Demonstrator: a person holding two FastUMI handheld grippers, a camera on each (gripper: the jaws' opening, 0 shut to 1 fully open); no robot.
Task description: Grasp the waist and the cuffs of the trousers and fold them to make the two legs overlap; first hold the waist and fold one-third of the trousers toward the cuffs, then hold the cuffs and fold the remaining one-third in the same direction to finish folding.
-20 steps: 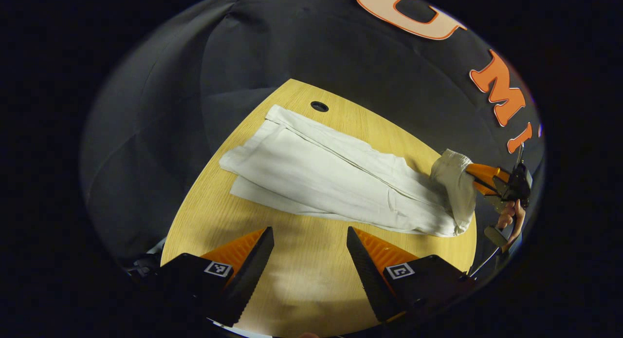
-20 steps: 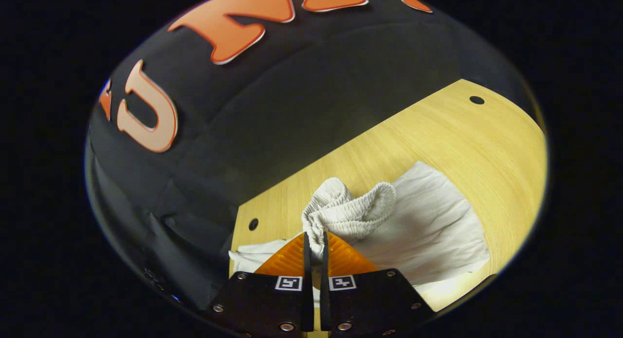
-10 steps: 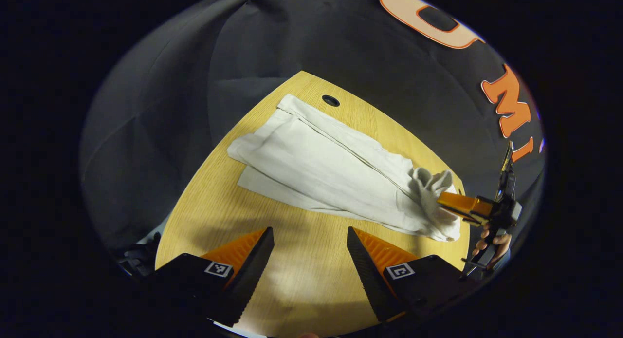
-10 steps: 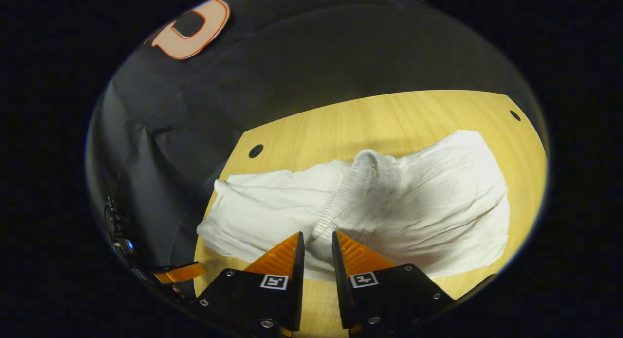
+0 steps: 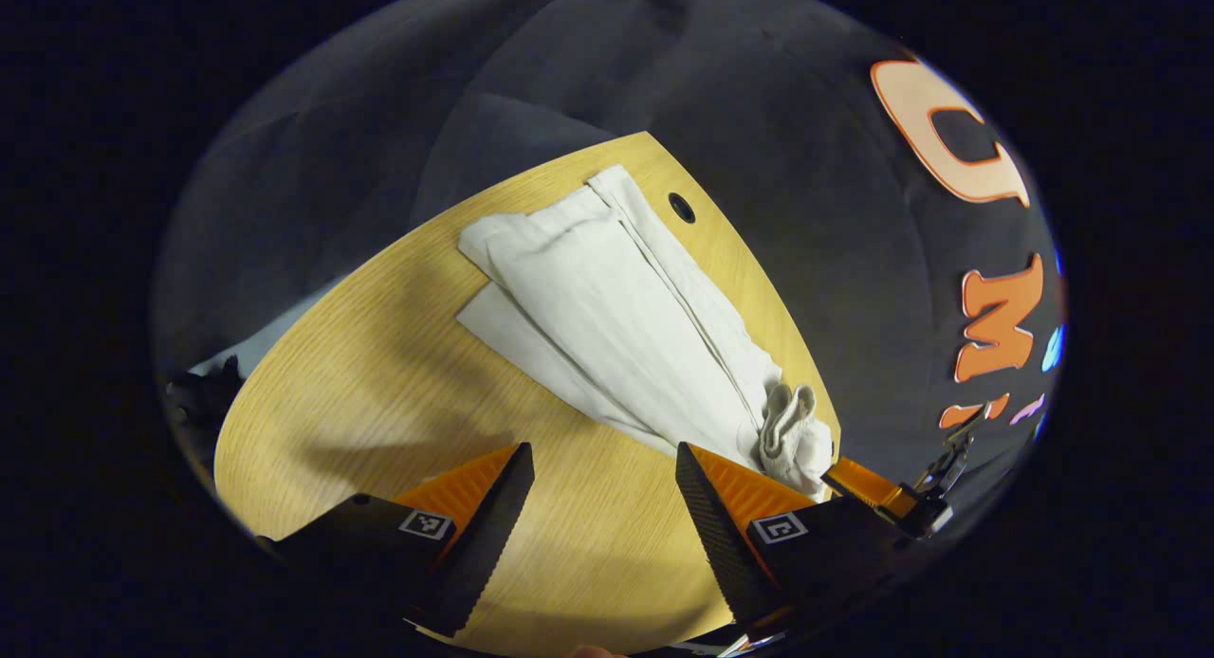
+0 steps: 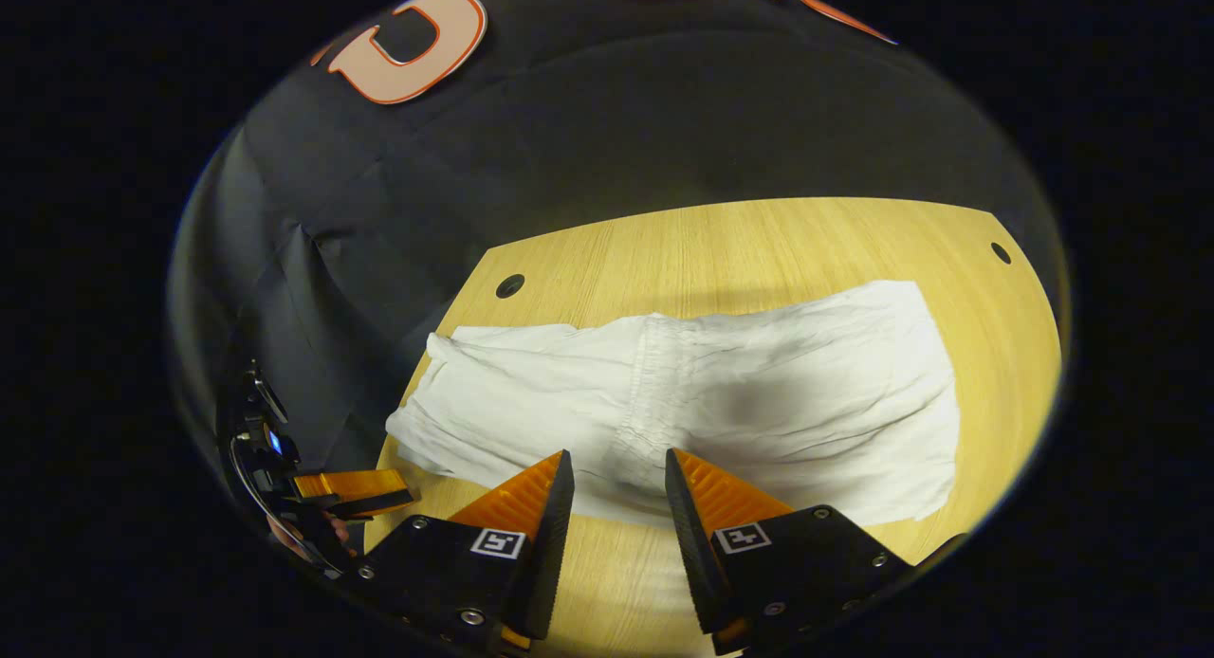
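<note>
One creased white cloth trousers [image 6: 759, 392]

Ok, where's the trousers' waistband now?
In the right gripper view the waistband lies flat across the trousers, just ahead of the open right claw.

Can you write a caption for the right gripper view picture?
Open hand-held gripper above white trousers on a wooden table.

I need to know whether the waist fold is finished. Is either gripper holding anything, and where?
Nothing is held: left gripper and right gripper are open, and the white cloth trousers lie free.
</note>
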